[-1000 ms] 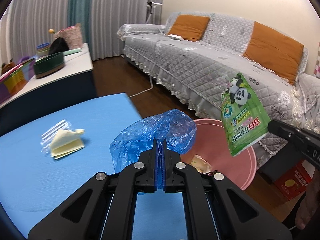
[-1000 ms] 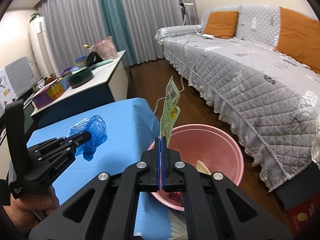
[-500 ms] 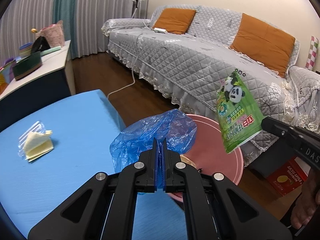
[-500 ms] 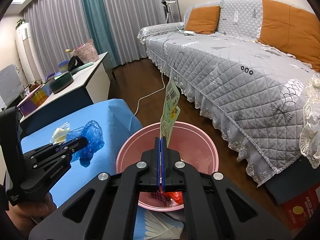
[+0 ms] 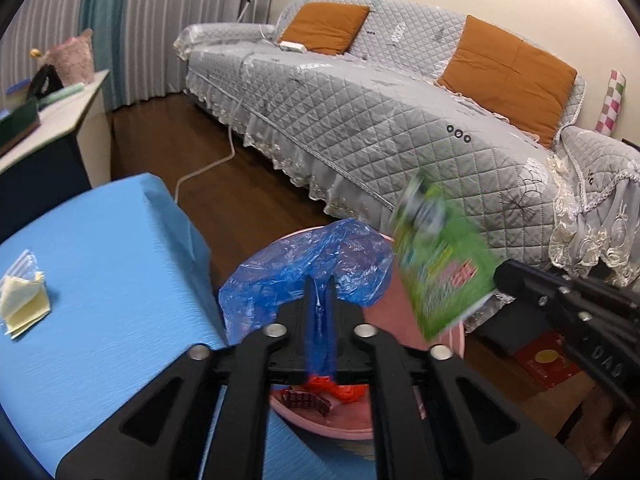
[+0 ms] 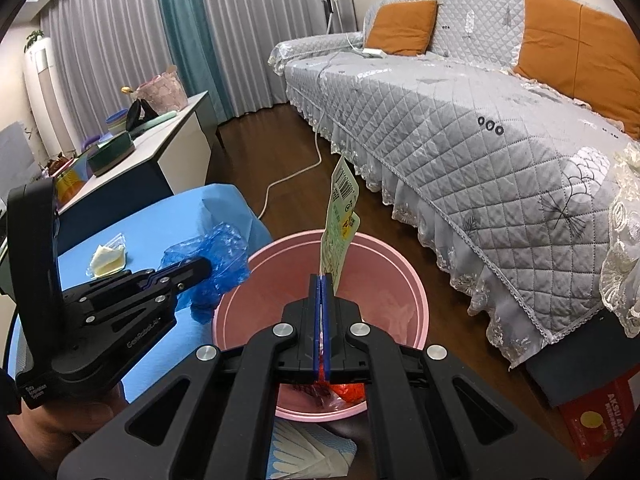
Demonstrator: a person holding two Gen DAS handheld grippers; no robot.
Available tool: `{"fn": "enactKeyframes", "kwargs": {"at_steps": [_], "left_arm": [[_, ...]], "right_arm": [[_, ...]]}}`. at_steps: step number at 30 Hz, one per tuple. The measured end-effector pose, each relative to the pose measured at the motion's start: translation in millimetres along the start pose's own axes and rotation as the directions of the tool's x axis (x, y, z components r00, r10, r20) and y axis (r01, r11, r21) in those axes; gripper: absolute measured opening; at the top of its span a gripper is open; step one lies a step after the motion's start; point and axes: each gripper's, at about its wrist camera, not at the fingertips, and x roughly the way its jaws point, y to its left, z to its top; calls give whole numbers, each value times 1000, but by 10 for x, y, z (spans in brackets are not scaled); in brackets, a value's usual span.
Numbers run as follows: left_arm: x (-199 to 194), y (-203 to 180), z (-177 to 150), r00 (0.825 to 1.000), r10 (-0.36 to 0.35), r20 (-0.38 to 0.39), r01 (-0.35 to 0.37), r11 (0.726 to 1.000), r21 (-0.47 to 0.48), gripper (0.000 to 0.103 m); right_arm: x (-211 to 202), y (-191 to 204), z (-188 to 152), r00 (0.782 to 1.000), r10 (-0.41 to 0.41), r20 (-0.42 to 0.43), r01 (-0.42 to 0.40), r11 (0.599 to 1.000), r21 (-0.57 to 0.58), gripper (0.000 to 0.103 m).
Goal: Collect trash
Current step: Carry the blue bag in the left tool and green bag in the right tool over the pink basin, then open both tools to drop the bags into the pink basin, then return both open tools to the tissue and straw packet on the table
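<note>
My left gripper [image 5: 319, 280] is shut on a crumpled blue plastic bag [image 5: 304, 272] and holds it over the near rim of the pink bucket [image 5: 456, 340]. My right gripper [image 6: 322, 278] is shut on a green panda-print wrapper [image 6: 340, 224], upright over the pink bucket [image 6: 384, 256]. The wrapper shows blurred in the left wrist view [image 5: 440, 260]. The left gripper with the blue bag [image 6: 216, 256] shows in the right wrist view at the bucket's left rim. Red and dark trash [image 6: 340, 390] lies in the bucket. A yellow paper in clear wrap [image 5: 24, 304] lies on the blue table [image 5: 100, 280].
A grey quilted sofa [image 5: 400, 128] with orange cushions runs along the right. A white side table [image 6: 160, 136] with boxes stands at the left back. A white cable [image 6: 288, 180] lies on the wooden floor. A red box [image 6: 596, 416] sits by the sofa's foot.
Both grippers have moved toward the bucket and now hang above it. The blue bag has gone from over the table to the bucket's rim. The wrapper swings, blurred.
</note>
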Motion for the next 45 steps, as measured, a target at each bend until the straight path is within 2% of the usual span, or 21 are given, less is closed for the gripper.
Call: {"fn": "enactKeyframes", "kwargs": {"at_steps": [1,2,4,6,7,14,21,29,36,45], "left_arm": [[3,11,11,1000,-8,-1,8,1000,-8,42],[-17,40,23,1000,-16,7,16,1000,-21,49],[-42,87,39,999,-35,13,35,998,-47,52],[-50,103,57,999,-45,8,46,997,-64,51],[-66,107,61,999,-47,11,48,996,-69,51],[-214,112,83,998,-50,35,52,997,-64,51],[-467,243,60,997,-12,74,17,997,-69,51],[-731,686,-17,993,66,100,-54,991,-121,51],[-956,1203,-89,982,151,111,-128,974,-186,51],[-1285,1785,-189,963,244,115,-206,940,-273,49]], "right_arm": [[17,-17,-3,1000,-19,-5,19,1000,5,3],[38,-43,-6,999,-33,-14,33,999,15,6],[57,-104,-12,999,-29,-28,30,999,43,12],[56,-143,-17,999,-32,-31,34,997,63,35],[47,-150,-19,999,-36,-28,38,997,66,38],[21,-132,-3,999,-45,-13,46,996,75,38],[-17,12,21,999,-34,7,34,997,73,39],[-39,407,36,998,-24,61,23,1000,8,39],[68,750,79,997,43,66,-44,999,12,39],[123,1360,152,982,153,108,-152,988,-16,39]]}}
